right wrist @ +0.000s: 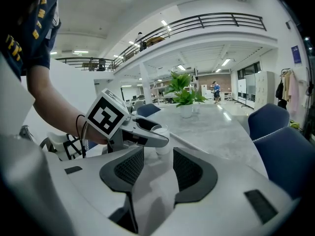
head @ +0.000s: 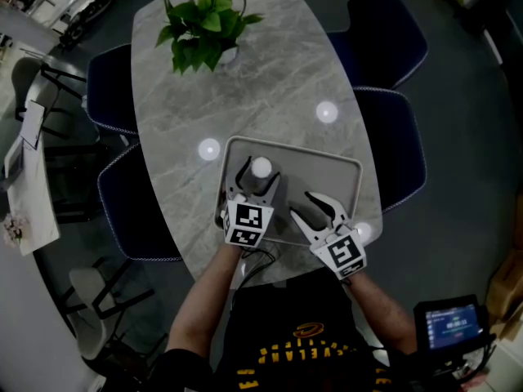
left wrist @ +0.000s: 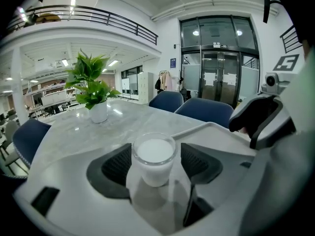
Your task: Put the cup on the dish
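A small clear cup (head: 261, 167) with a white filling stands upright on the grey tray-like dish (head: 331, 170) near its far left corner. My left gripper (head: 260, 178) is open, its jaws on either side of the cup (left wrist: 154, 159). In the left gripper view a narrow gap shows beside the right pad (left wrist: 198, 163), while the left pad (left wrist: 118, 166) sits right at the cup's rim. My right gripper (head: 315, 207) is open and empty over the tray's near right part. Its view looks at the left gripper and the cup (right wrist: 160, 136).
The tray lies at the near end of a grey marble table (head: 245, 96). A potted plant (head: 204, 27) stands at the far end. Blue chairs (head: 384, 39) line both sides of the table. A small screen (head: 449, 325) is at my lower right.
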The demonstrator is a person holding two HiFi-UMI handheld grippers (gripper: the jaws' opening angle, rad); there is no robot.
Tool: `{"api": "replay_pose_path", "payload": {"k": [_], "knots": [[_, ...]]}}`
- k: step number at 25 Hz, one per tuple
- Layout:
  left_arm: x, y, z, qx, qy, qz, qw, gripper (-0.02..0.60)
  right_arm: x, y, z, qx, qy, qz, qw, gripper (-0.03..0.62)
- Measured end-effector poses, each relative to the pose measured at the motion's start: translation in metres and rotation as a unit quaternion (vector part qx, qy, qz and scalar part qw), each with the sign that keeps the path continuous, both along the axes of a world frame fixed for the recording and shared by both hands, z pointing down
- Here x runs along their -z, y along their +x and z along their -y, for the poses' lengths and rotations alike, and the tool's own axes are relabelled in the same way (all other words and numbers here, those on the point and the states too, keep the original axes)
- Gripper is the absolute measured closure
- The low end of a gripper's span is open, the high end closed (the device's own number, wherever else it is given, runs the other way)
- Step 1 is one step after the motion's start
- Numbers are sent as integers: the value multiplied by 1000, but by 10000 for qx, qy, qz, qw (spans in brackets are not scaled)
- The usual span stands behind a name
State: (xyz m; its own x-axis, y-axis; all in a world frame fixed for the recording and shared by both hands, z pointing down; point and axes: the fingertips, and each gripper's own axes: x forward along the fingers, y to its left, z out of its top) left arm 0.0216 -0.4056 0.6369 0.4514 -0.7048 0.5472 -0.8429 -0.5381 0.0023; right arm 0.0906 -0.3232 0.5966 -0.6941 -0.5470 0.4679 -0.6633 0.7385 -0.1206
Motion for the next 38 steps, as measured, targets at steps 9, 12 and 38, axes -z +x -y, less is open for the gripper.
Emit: {"api": "replay_pose_path", "payload": {"k": [9,12,38], "knots": [[8,-10,-20,98,-118,-231,9996,279,6,0,-3,-266,-110,228,9993,408],[14,-15,-32,184,-175,-391,9989,279,10,0,-4,-455,-240,479,9975,408],[90,-13,-129,-285,117,-1360,9902,580,58,-22,-42,-630,20,1057,9924,588]]}}
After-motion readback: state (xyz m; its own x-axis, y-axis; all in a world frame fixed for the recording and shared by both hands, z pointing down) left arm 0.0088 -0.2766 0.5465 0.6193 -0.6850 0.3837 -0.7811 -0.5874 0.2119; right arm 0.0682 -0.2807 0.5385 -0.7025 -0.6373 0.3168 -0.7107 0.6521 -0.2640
